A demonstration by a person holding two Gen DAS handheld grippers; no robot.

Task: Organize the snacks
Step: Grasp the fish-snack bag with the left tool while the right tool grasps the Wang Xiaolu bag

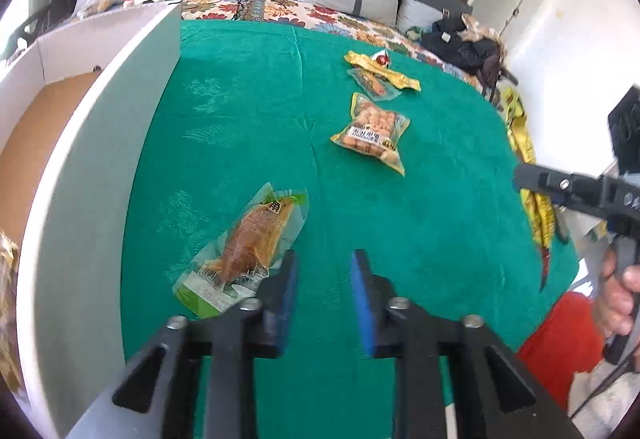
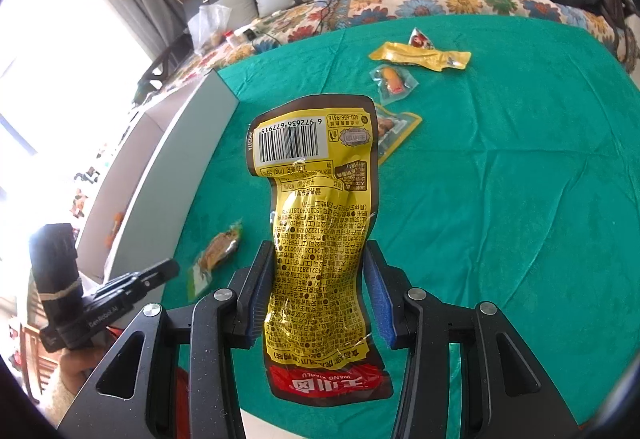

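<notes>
Left wrist view: left gripper (image 1: 324,293) over green cloth (image 1: 420,207), jaws apart, nothing between blue pads (image 1: 362,303). Clear pouch with brown snack (image 1: 244,247) lies just left of its fingers. Peanut bag (image 1: 372,131) farther up; beyond it small pile of packets (image 1: 380,75). White box wall (image 1: 100,159) at left. Right gripper at right edge.

Right wrist view: right gripper (image 2: 318,295) clamped on yellow snack packet (image 2: 320,239), pads pressing both sides, packet upright, lifted clear of cloth. Left gripper at lower left.
</notes>
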